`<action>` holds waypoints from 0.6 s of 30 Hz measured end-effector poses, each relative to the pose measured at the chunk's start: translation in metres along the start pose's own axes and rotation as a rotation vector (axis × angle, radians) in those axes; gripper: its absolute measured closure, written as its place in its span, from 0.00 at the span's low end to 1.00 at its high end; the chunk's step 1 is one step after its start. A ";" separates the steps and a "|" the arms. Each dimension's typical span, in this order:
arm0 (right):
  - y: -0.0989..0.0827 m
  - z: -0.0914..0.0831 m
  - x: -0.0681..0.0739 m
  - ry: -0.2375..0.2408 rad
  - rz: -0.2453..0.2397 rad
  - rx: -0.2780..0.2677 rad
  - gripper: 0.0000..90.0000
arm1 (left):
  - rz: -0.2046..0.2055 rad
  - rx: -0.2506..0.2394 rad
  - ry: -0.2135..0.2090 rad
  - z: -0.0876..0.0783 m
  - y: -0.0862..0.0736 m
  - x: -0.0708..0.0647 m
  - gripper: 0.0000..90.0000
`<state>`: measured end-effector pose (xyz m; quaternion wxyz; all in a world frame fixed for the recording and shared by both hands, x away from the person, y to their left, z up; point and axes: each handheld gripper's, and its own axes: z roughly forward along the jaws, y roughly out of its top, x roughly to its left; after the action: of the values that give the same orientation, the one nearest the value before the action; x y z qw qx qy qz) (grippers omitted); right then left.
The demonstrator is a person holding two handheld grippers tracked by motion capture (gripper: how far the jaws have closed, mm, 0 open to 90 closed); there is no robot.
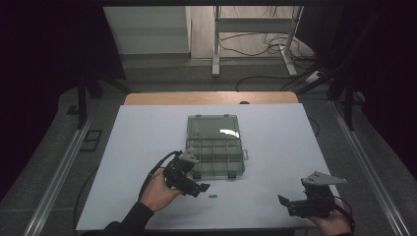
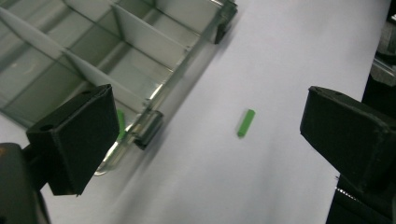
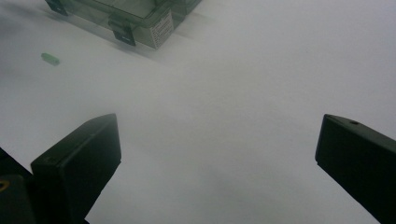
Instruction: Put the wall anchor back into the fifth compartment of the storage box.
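1. One tiny green peg lies on the white table, just beside the clear box.
2. We've got the left gripper spread wide, nothing in it.
3. Peg looks light, stiff, probably rolls; we'd pinch across its middle.

One clear compartment box, two small green pieces, two tongs and one white worktop.

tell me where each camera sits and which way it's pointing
High view: above the person's side, facing forward and down on the white table; both hands and forearms show.
Left gripper view: rides the left gripper, open fingers toward the green piece.
Right gripper view: rides the right gripper, open.
All share the compartment box.
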<state>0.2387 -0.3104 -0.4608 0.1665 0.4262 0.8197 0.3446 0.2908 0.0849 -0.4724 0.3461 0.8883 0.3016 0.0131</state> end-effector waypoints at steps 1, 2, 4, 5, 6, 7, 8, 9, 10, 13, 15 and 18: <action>0.000 0.000 0.000 0.000 0.000 0.000 0.01 | -0.001 -0.001 0.000 0.001 0.000 -0.002 0.07; 0.000 0.000 0.000 0.000 -0.001 0.000 0.01 | 0.011 0.006 0.007 0.002 0.001 -0.004 0.08; 0.000 0.000 0.000 0.000 -0.001 0.000 0.01 | 0.031 0.018 0.002 0.005 0.001 -0.008 0.13; 0.000 0.000 0.000 0.000 -0.001 0.001 0.01 | 0.038 0.022 -0.001 0.007 0.000 -0.011 0.16; 0.000 0.000 0.000 0.000 -0.001 0.001 0.01 | 0.048 0.030 -0.003 0.008 0.000 -0.012 0.19; 0.000 0.000 0.000 0.000 -0.001 0.001 0.01 | 0.053 0.038 -0.008 0.010 0.000 -0.013 0.22; 0.000 0.000 0.000 0.000 -0.002 0.001 0.01 | 0.058 0.046 -0.014 0.013 -0.001 -0.015 0.25; 0.000 0.000 0.000 0.000 -0.001 0.001 0.01 | 0.061 0.053 -0.020 0.015 -0.001 -0.016 0.30; 0.000 0.000 0.000 -0.001 -0.002 0.001 0.01 | 0.064 0.059 -0.025 0.017 -0.002 -0.016 0.33; 0.000 0.000 0.000 -0.001 -0.003 0.002 0.01 | 0.068 0.082 -0.038 0.026 -0.003 -0.020 0.42; 0.000 0.000 0.000 -0.001 -0.006 0.004 0.01 | 0.066 0.091 -0.044 0.031 -0.004 -0.021 0.49; 0.000 0.000 0.000 0.000 -0.007 0.004 0.01 | 0.067 0.105 -0.047 0.038 -0.005 -0.022 0.60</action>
<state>0.2385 -0.3099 -0.4608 0.1669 0.4238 0.8218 0.3423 0.2793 0.0532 -0.5000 0.3052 0.9150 0.2638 -0.0124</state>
